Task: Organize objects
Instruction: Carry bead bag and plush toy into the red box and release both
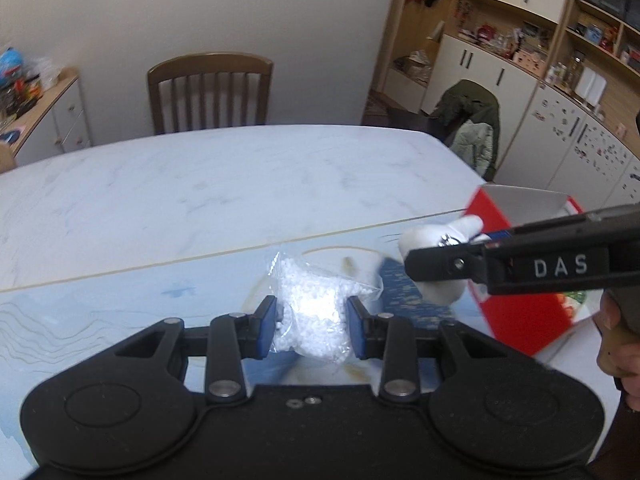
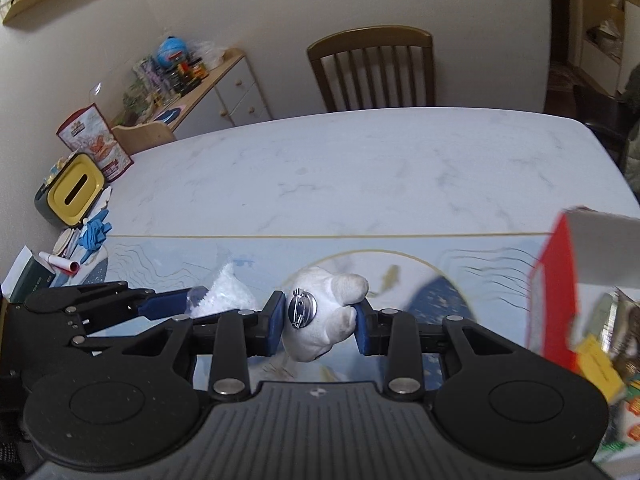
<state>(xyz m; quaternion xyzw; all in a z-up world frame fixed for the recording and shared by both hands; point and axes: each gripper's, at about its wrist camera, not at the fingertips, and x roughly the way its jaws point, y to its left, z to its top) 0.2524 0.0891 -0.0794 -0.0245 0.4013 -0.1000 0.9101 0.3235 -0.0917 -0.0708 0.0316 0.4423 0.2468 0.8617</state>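
My left gripper (image 1: 313, 328) is shut on a clear bag of white beads (image 1: 316, 304), held above the blue printed mat (image 1: 120, 320). The same bag (image 2: 228, 292) and the left gripper (image 2: 176, 300) show at the left of the right wrist view. My right gripper (image 2: 320, 324) is shut on a small white plush toy (image 2: 324, 312) with a metal pin clasp on its back. In the left wrist view that right gripper (image 1: 440, 256) holds the plush toy (image 1: 436, 236) just in front of an open red box (image 1: 520, 272).
The red box (image 2: 556, 288) stands at the right with packets inside. A white marble table (image 2: 360, 168) stretches ahead, with a wooden chair (image 2: 372, 68) behind it. A yellow-lidded container (image 2: 72, 192), blue gloves (image 2: 94, 232) and papers lie at the table's left. A hand (image 1: 616, 344) grips the right handle.
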